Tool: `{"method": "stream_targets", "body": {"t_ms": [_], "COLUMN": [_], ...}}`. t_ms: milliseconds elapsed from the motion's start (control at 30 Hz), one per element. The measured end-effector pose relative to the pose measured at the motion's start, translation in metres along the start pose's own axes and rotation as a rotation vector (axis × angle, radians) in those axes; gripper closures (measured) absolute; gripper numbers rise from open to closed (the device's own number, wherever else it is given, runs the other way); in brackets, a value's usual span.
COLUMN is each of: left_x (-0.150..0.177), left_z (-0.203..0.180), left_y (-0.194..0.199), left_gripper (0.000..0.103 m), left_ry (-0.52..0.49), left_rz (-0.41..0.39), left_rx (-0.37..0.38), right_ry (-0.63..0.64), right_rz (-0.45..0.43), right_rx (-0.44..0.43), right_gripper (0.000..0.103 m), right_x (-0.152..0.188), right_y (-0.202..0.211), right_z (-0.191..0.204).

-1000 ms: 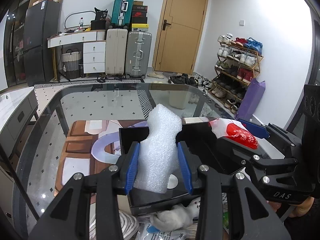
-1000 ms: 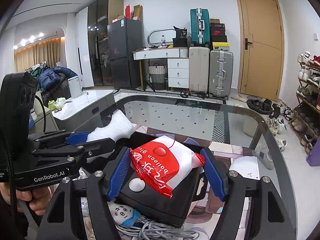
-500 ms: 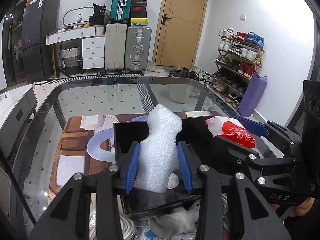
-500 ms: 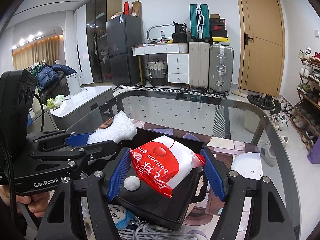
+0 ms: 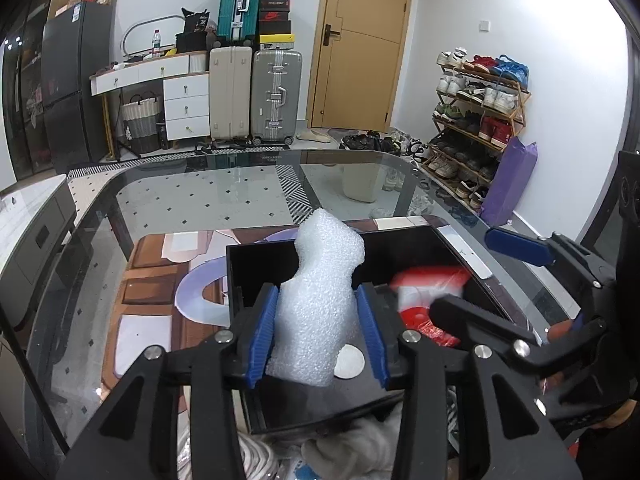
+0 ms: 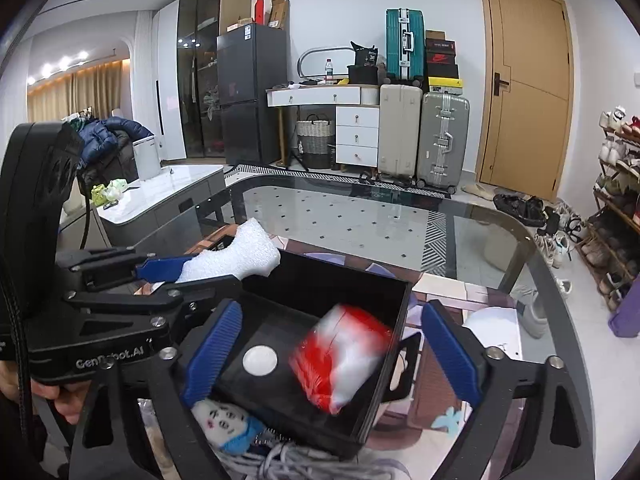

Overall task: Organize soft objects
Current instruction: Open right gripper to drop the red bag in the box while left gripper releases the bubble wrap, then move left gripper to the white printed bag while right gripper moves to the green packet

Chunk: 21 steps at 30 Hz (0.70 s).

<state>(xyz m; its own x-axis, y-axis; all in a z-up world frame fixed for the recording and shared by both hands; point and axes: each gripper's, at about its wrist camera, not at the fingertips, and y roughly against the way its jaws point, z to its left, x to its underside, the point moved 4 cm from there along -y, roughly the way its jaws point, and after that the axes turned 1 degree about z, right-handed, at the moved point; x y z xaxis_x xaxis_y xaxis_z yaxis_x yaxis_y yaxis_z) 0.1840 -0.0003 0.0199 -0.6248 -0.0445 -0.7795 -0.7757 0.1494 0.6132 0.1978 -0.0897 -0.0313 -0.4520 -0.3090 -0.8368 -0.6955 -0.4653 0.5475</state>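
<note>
A black open box (image 6: pixel 320 276) sits on the glass table close in front of both grippers. My left gripper (image 5: pixel 320 336) holds a white foam piece (image 5: pixel 320 312) upright over the box's near left part. Its blue pads still touch the foam on both sides while the jaws are opening. My right gripper (image 6: pixel 332 310) stands wide open above the box, its jaws still opening. A red-and-white plastic bag (image 6: pixel 344 352), blurred by motion, drops free between the fingers into the box. The bag (image 5: pixel 428 292) also shows blurred in the left wrist view.
A white round disc (image 6: pixel 260 360) lies on the box floor. A small plush doll (image 6: pixel 228 424), grey cable (image 6: pixel 304 464) and a pale cloth (image 5: pixel 352 448) crowd the near edge. A patterned mat (image 5: pixel 152 280) covers the glass table (image 6: pixel 340 212). Suitcases and a shoe rack stand beyond.
The right gripper has opened wide and let go of the red-and-white bag, which falls into the black box. The left gripper keeps the foam in the same place.
</note>
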Motion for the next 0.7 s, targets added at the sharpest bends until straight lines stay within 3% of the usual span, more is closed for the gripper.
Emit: {"method": "stream_targets", "body": {"t_ms": [33, 100, 167, 200, 233, 700], "left_x": [0.0, 0.001, 0.002, 0.002, 0.002, 0.028], "left_z": [-0.001, -0.001, 0.0, 0.001, 0.002, 0.019], "left_y": [0.001, 0.008, 0.014, 0.018, 0.022, 0.069], "left_gripper": [0.049, 0.04, 0.024, 0.009, 0.002, 0.0], "left_ry": [-0.005, -0.002, 0.0, 0.009, 0.02, 0.06], "left_rz": [0.0, -0.013, -0.018, -0.024, -0.036, -0.071], "left_rx": [0.001, -0.001, -0.011, -0.021, -0.023, -0.041], "right_ry": [0.003, 0.006, -0.003, -0.014, -0.024, -0.118], "right_rz": [-0.005, -0.008, -0.015, -0.017, -0.017, 0.04], "right_rx": [0.011, 0.027, 0.039, 0.047, 0.053, 0.061], "right_gripper": [0.005, 0.002, 0.001, 0.001, 0.001, 0.001], "right_x": [0.001, 0.005, 0.008, 0.011, 0.014, 0.071], "right_y": [0.005, 0.015, 0.025, 0.031, 0.036, 0.083], "right_z": [0.0, 0.002, 0.001, -0.001, -0.003, -0.008]}}
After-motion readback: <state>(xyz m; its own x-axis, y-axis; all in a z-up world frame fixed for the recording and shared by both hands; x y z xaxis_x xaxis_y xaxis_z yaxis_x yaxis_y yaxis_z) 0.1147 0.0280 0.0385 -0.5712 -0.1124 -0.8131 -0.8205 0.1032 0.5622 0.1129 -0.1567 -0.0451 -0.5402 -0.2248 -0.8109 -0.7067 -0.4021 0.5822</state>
